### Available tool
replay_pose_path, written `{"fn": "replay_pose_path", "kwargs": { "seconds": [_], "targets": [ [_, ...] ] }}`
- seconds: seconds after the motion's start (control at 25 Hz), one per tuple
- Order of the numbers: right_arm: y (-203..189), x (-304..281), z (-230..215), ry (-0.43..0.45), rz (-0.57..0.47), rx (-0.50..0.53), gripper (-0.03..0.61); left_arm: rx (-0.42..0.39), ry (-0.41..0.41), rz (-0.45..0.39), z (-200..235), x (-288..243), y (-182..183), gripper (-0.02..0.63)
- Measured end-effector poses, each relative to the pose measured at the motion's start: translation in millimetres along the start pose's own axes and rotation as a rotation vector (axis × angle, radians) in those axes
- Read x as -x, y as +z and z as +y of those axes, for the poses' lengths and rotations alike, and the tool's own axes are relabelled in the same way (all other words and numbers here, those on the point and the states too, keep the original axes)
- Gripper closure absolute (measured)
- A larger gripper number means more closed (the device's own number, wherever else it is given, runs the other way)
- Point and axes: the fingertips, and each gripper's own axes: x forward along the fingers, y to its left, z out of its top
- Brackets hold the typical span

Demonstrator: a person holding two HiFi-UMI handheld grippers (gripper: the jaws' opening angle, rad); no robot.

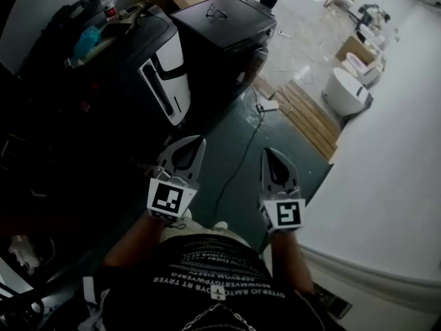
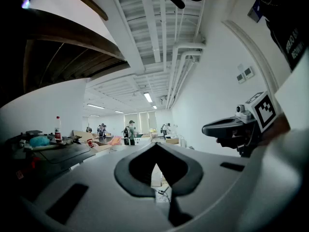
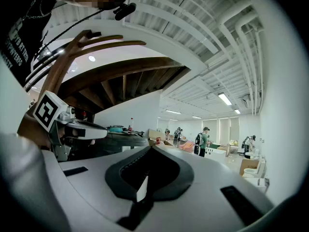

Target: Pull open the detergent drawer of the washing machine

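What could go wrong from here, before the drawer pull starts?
A cable trails over the floor toward the washing machine: a likely trip or snag risk on approach.
The left gripper and right gripper are shut, empty and well short of the machine; one must open before it can grip.

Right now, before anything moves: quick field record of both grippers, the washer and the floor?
left gripper: jaws shut, nothing between them, held level in the air
right gripper: jaws shut, empty, level, beside the left one
contact: neither gripper touches anything
washing machine: dark, ahead and to the left, beyond both grippers
detergent drawer: too dark to make out; no sign it is open
nearer appliance: dark with a white front panel, left of the grippers
floor: green; a cable runs across it, wooden planks lie to the right
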Motion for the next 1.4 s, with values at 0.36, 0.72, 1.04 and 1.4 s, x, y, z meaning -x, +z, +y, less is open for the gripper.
{"fn": "replay_pose_path", "kwargs": {
  "seconds": [0.36,0.72,1.04,1.4],
  "targets": [
    [4.7,17.3,-19.2,0.015,-0.042,-0.005,0.577,0.044,0.032,-0.028,-22.4,-3.3,3.6,0.611],
    [-1.9,28.5,-37.5,0.018,-0.036,-0.023,0.577,0.031,0.038,-0.002,-40.1,-12.6,4.8,0.611],
    [-11.4,38.0,-45.1,0.028,-0.021,-0.037,0.577,0.014,0.049,0.011,-50.6,-12.9,4.1,0.609],
    [-22.2,16.3,-49.4,0.024,-0.003,-0.066,0.577,0.01,0.018,0.042,-40.2,-30.7,-8.1,0.611]
  ]
}}
